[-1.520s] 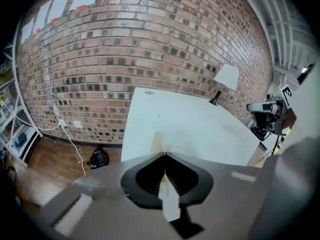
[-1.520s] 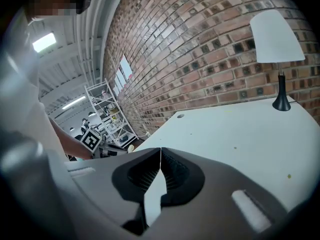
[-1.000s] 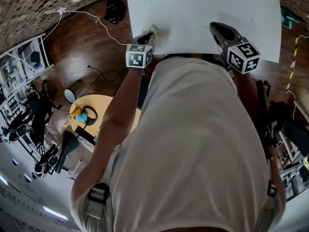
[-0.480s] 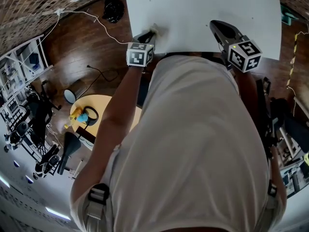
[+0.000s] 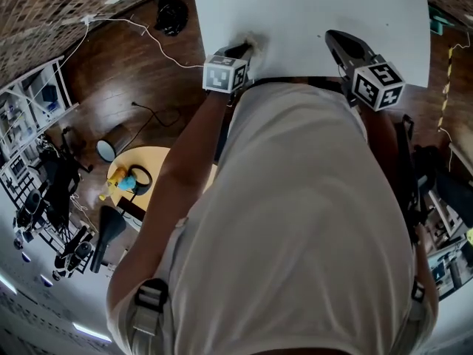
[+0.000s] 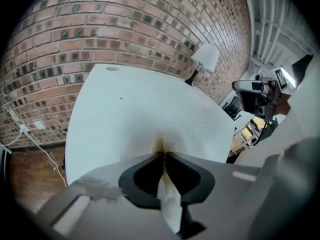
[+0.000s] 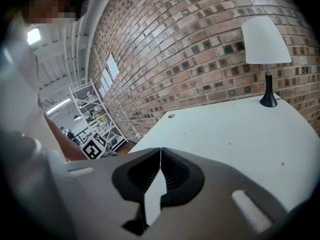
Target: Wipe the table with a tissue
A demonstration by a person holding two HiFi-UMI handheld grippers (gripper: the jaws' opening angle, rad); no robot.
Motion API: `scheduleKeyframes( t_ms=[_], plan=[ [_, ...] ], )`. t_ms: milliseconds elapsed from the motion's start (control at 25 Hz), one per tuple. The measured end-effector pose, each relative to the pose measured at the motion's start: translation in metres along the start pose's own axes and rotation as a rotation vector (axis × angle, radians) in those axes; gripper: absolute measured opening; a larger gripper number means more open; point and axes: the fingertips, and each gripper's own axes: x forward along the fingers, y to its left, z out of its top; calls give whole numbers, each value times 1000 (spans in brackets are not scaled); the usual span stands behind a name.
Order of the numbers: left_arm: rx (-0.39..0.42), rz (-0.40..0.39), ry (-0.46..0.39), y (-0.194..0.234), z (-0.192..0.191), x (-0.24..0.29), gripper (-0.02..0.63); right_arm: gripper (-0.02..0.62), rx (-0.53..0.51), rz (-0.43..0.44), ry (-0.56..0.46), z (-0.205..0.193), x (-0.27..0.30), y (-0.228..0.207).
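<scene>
1. Left gripper view: the left gripper (image 6: 164, 155) has just been closing its jaws, and they now pinch a bunched fold of the tissue (image 6: 170, 204).
2. Head view: the tissue lies at 11 o'clock, on the table (image 5: 310, 21) near its front edge.
3. The right gripper (image 7: 160, 151), at 1 o'clock, has its jaws together on nothing.
4. The tissue is probably light, limp and easily torn, so it is best gripped by a gathered wad and pressed gently.
</scene>
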Motion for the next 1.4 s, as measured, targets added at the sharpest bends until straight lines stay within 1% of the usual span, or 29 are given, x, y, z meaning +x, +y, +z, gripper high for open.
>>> scheduleKeyframes(
  t_ms=[120,240,400,480,560,640,720,800,840,1000,1080,1240,1400],
  plan=[
    [25,5,0,2,0,-2,29,9,10,-18,-7,0,-2,0],
    [46,46,-5,17,-5,-12,21,9,10,-28,-6,-1,-2,0],
    [20,95,-23,43,-16,-29,15,9,8,-22,-5,0,1,3],
    [6,72,-40,46,-18,-34,17,9,3,-14,-8,2,5,6],
    [-9,26,-67,43,-16,-39,28,9,-2,-9,-11,4,9,9],
    [-13,-6,-99,38,-9,-44,62,9,-5,-5,-11,5,12,11],
    [-7,-15,-108,34,-5,-45,102,9,-5,-2,-8,3,13,13],
    [5,0,-87,32,-7,-40,138,9,-5,-4,-6,1,12,13],
    [11,13,-72,33,-8,-37,140,9,-5,-7,-7,1,10,14],
    [29,71,-26,40,-12,-30,135,9,3,-22,-19,-2,4,14],
    [18,94,-3,38,-15,-27,133,9,15,-30,-23,-7,-3,9],
    [-30,98,25,25,-10,-26,112,9,36,-31,-39,-14,-12,0],
    [-9,112,60,8,-5,-22,89,9,46,-15,-40,-21,-22,-5]
  ],
)
